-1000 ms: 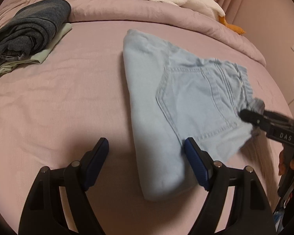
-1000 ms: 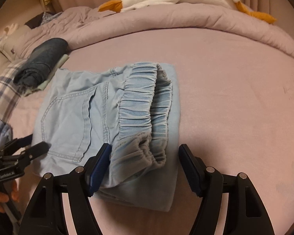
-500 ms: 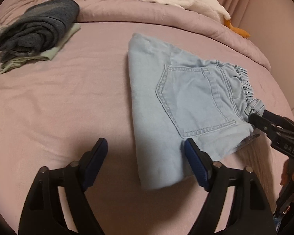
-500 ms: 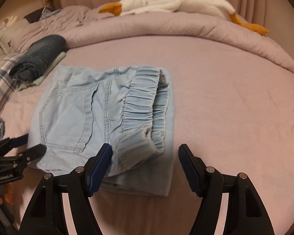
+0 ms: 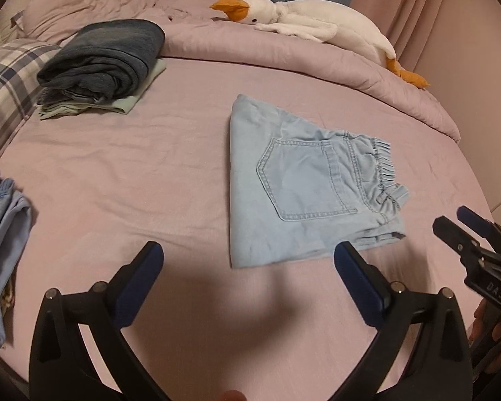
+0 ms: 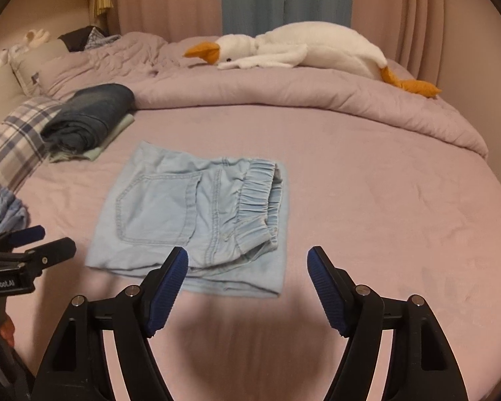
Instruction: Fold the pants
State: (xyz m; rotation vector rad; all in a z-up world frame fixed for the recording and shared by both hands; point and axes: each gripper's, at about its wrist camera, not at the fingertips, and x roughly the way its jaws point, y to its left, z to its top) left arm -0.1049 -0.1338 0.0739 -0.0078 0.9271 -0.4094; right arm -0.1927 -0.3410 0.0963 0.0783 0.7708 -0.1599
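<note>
Left gripper (image 5: 248,260) and right gripper (image 6: 247,265) are both widening their jaws, gripping nothing. Folded light-blue pants (image 5: 304,187) are lying flat on the pink bed (image 5: 117,183), just ahead of both claws, untouched.

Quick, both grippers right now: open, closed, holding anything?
Left gripper: jaws opening, nothing between them, clear of the folded pants.
Right gripper: jaws opening, empty.

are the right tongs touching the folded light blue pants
Apart. In the left wrist view the right tongs sit clear of the folded light blue pants, with bare pink sheet between them; their jaws are opening with nothing between.
</note>
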